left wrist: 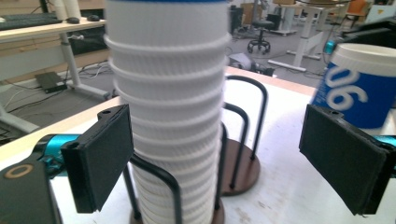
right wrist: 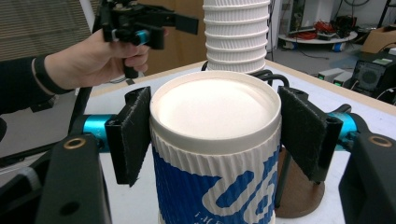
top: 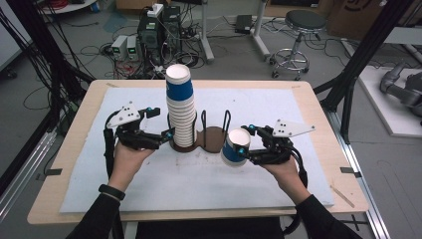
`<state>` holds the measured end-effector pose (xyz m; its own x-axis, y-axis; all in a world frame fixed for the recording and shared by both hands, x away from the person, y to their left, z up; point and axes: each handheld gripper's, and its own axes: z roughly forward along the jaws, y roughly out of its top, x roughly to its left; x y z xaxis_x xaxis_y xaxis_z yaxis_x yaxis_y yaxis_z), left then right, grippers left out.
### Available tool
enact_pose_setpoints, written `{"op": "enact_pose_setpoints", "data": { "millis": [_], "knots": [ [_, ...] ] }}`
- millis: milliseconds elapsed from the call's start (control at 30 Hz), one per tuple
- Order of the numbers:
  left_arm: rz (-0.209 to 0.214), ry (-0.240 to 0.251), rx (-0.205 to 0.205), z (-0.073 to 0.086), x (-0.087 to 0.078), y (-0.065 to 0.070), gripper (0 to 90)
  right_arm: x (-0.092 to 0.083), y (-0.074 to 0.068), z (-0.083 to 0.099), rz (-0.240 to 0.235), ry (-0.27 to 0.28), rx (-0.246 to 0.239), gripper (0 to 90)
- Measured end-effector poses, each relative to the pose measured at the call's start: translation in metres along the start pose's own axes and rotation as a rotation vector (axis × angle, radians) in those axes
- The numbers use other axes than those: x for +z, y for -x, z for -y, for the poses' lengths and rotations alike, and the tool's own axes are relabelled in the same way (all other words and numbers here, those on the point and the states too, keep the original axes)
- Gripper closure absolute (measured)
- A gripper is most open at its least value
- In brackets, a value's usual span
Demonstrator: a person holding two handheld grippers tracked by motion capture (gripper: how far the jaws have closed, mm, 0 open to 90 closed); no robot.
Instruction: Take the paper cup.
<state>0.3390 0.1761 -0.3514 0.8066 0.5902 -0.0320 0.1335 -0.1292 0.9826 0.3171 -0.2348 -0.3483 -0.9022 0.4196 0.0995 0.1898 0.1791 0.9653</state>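
My right gripper (top: 242, 148) is clamped on a single blue-and-white cup (top: 235, 147), held upside down just right of the wire cup holder (top: 211, 135). My left gripper (top: 168, 134) stands open around the tall stack of cups (top: 180, 107) in the holder's left slot, pads not pressing. I judge one cup is off; the right slot still waits, and the stack remains untouched.

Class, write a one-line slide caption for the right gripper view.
Right claw shut on an upside-down blue-and-white paper cup, with the cup stack and the left claw behind.
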Motion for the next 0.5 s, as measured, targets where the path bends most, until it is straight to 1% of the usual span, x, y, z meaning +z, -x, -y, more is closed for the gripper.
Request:
{"op": "enact_pose_setpoints", "data": {
  "millis": [33, 100, 167, 267, 333, 367, 500],
  "knots": [
    [0.013, -0.001, 0.001, 0.003, -0.002, 0.003, 10.1, 0.000, 0.000, 0.000, 0.006, 0.001, -0.004, 30.6],
    [0.017, -0.005, 0.004, 0.008, -0.003, 0.006, 10.1, -0.001, 0.001, 0.000, 0.004, 0.001, 0.001, 30.6],
    [0.030, -0.007, 0.000, 0.013, -0.005, 0.011, 10.1, -0.001, 0.001, 0.001, 0.009, 0.002, 0.003, 30.5],
    [0.043, -0.009, 0.011, 0.021, -0.006, 0.019, 10.1, -0.002, 0.003, 0.001, 0.012, 0.005, 0.004, 30.6],
    [0.052, -0.015, 0.010, 0.025, -0.005, 0.024, 10.1, -0.003, 0.004, 0.002, 0.015, 0.006, 0.005, 30.6],
    [0.052, -0.019, 0.014, 0.026, -0.005, 0.027, 10.1, -0.003, 0.004, 0.002, 0.017, 0.006, 0.008, 30.6],
    [0.065, -0.023, 0.053, 0.029, -0.005, 0.038, 10.1, -0.005, 0.006, 0.002, 0.021, 0.012, 0.009, 30.6]
  ]
}}
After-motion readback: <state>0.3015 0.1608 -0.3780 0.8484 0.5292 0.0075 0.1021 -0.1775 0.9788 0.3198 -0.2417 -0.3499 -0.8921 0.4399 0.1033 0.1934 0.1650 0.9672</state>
